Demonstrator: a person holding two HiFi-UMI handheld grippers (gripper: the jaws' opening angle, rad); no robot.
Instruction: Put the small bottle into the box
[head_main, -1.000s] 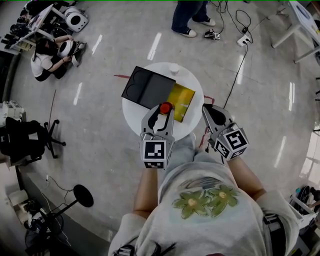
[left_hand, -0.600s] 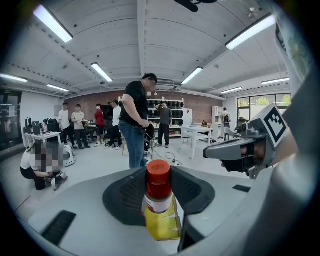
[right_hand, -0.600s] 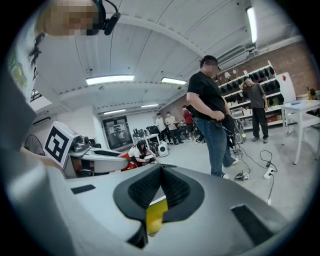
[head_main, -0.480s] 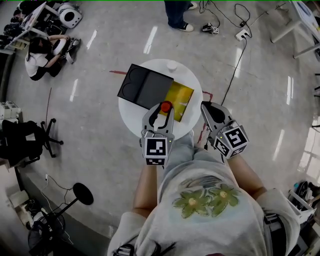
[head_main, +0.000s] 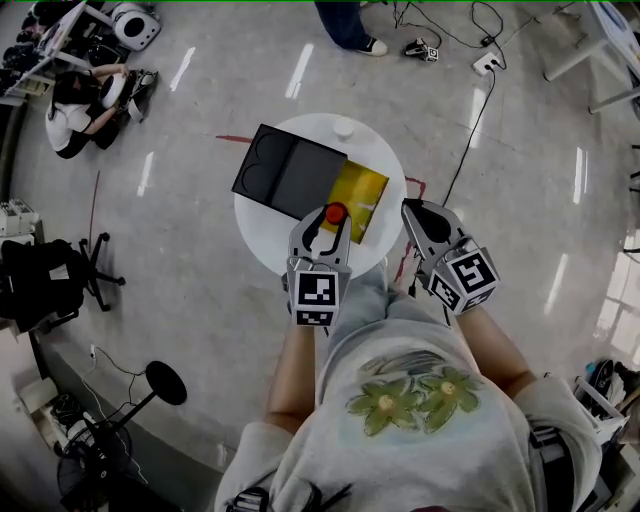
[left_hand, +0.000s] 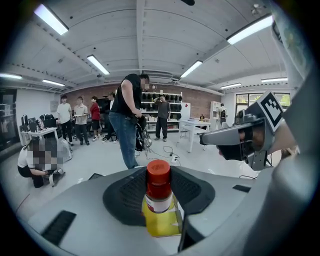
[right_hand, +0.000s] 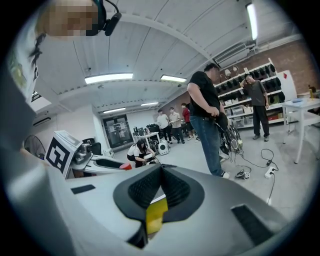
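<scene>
A small bottle (left_hand: 159, 200) with a red cap and yellow contents stands upright between the jaws of my left gripper (head_main: 333, 215), which is shut on it. In the head view its red cap (head_main: 335, 213) hovers over the near edge of the open box, above the yellow inside (head_main: 363, 192). The box's black lid (head_main: 285, 172) lies flat to the left. The box rests on a round white table (head_main: 385, 150). My right gripper (head_main: 415, 213) hangs at the table's right edge, jaws together and empty (right_hand: 160, 172).
A small white cup (head_main: 344, 127) stands at the table's far rim. Cables and a power strip (head_main: 487, 62) lie on the floor beyond. A person (head_main: 75, 105) crouches at far left, an office chair (head_main: 45, 275) stands left, and legs (head_main: 345, 25) show at the top.
My left gripper keeps the bottle over the box's near edge, almost still. The standing person at the top has stepped further out of view. The right gripper has barely moved.
</scene>
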